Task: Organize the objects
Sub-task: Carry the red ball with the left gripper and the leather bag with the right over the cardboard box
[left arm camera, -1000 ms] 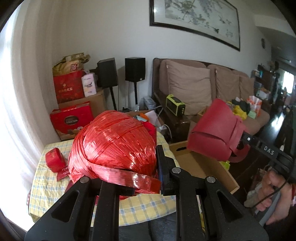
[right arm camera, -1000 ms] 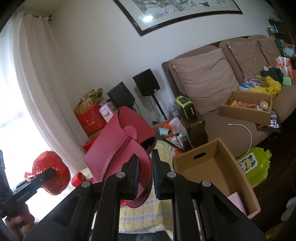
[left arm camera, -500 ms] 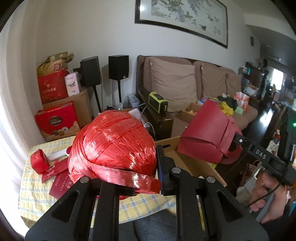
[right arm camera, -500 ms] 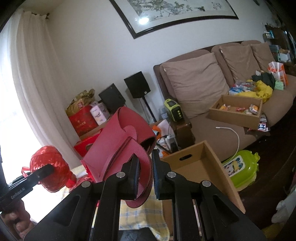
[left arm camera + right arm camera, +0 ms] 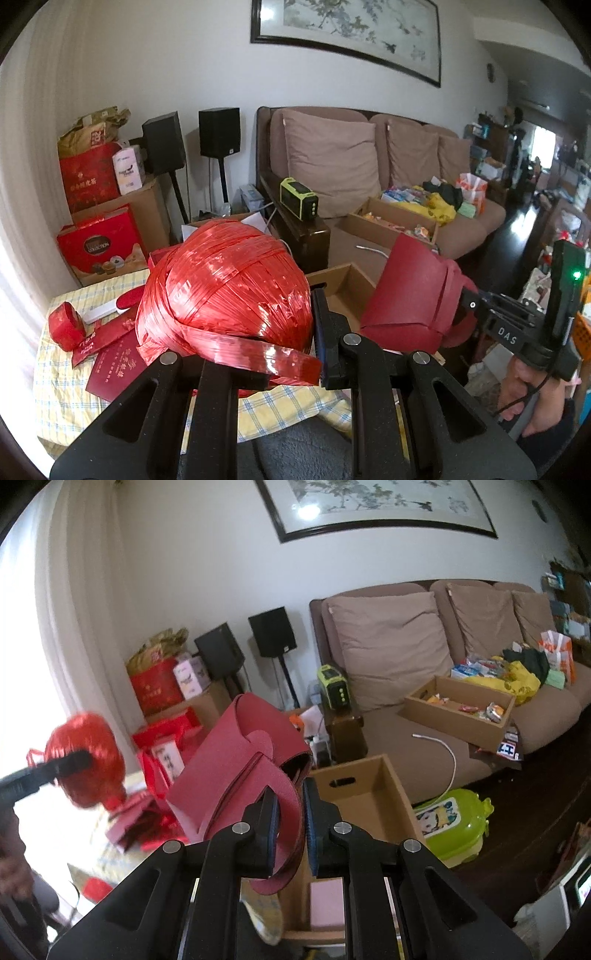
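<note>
Our left gripper (image 5: 288,354) is clamped on a ball of red ribbon (image 5: 225,288), which bulges up over the jaws and fills the space just ahead of them; a loose strip of the ribbon lies across the fingers. Below and beyond the ball we see the checked tablecloth (image 5: 62,391) with red envelopes (image 5: 110,347) and a small red roll (image 5: 66,325) off to the left of the claw.

Our right gripper (image 5: 290,827) is pinched together on the strap of a red bag (image 5: 236,760), whose body hangs ahead and to the left of the jaws. Just ahead and to the right of this claw sits an open cardboard box (image 5: 373,794). In the left view the bag hovers at the box's near edge. Further off stands the brown sofa (image 5: 424,657), and a green case (image 5: 454,823) lies right of the box.
</note>
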### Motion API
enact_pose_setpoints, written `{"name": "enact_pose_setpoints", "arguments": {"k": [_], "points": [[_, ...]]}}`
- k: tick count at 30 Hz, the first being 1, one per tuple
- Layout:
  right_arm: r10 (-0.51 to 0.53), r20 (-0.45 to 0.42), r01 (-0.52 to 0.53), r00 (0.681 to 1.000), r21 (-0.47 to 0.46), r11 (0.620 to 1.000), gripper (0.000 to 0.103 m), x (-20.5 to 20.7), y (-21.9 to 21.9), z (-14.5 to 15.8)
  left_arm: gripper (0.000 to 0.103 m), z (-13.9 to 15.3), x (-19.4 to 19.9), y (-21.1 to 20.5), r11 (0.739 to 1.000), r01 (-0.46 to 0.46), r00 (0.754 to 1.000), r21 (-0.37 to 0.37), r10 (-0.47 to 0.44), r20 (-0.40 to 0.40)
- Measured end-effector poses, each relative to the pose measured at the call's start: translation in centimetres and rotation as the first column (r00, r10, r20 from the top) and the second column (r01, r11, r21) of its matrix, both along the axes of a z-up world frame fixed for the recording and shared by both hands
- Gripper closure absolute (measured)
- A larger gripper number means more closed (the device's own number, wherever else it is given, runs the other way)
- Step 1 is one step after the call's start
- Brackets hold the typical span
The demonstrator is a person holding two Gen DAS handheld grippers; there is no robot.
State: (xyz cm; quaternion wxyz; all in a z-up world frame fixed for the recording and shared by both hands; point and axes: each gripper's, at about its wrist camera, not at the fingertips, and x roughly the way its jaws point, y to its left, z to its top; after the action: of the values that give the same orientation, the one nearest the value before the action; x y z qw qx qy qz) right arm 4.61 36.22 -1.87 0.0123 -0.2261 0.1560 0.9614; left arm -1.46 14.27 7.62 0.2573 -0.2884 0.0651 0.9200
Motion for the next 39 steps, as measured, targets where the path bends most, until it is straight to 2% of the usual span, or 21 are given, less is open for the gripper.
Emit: {"name": "enact_pose_setpoints", "arguments": {"k": [6,12,17,28,35,39], "points": [[0.001,-0.022,-0.001,1.0,-0.008,1.0,0.092,0.3,0.3,-0.3,0.087,0.0,0.2,0.7,1.0,0.01,1.0,-0.003,-0.01,-0.001],[0.003,0.04,-0.004,0.999,0.022,1.0,0.092,-1.0,0.4,-1.8,0.087,-0.3,0.6,1.4,0.999,0.04,0.999,-0.004,-0.04,0.009],[-0.004,0.047,0.002,0.999,0.036,0.999,0.092,-1.1,0.9,-2.3,0.087,-0.4,0.6,1.2,1.0,0.031,0.999,0.002,-0.031,0.012],[-0.04,0.124,0.036,0.992,0.034,0.999,0.092,-2.6,2.6,-5.9,0.087,-1.6,-0.4,0.6,1.0,0.011,0.999,0.003,-0.011,0.046],[-0.058,0.129,0.052,0.99,0.048,0.997,0.092,-3.0,3.2,-8.1,0.087,-2.2,-0.5,1.0,1.0,0.017,0.998,-0.004,-0.017,0.059],[-0.061,0.127,0.06,0.99,0.017,0.998,0.092,-3.1,3.8,-9.0,0.087,-2.5,-0.4,1.4,1.0,0.024,0.998,-0.008,-0.023,0.061]]}}
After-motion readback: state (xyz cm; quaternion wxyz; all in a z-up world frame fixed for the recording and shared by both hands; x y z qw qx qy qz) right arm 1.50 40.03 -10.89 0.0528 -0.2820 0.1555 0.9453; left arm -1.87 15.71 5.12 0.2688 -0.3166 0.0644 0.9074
